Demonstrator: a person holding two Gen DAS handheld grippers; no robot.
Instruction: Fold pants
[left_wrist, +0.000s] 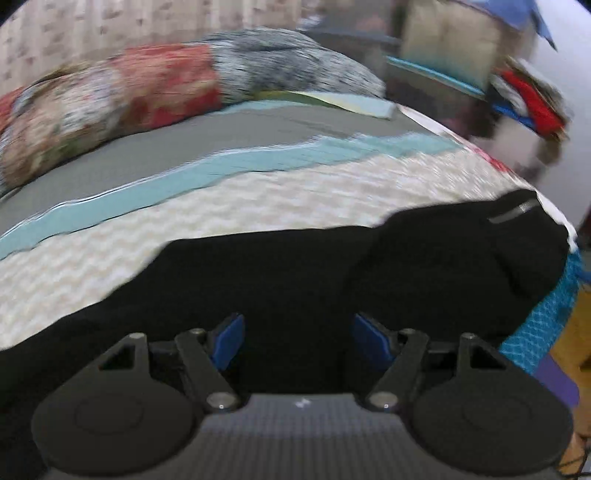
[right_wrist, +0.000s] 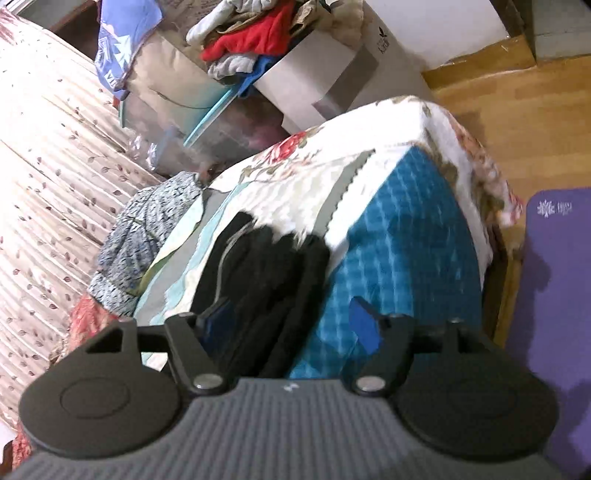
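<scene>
The black fabric pants (left_wrist: 295, 273) lie folded near the corner of the patterned quilted bed cover (left_wrist: 221, 199) — left gripper (left_wrist: 297, 341) and right gripper (right_wrist: 295, 325) both spread wide, empty.

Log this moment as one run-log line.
task: fold pants | pants: black, on bed | left gripper: open, empty | right gripper: open, empty

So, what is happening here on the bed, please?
A person is folding black pants on a bed, with one hand-held gripper in each hand. The pants lie bunched in folds near the bed's edge. The left hand-held gripper is open just above the dark fabric and grips nothing. The right hand-held gripper is open too, over the pants and the blue cover.
</scene>
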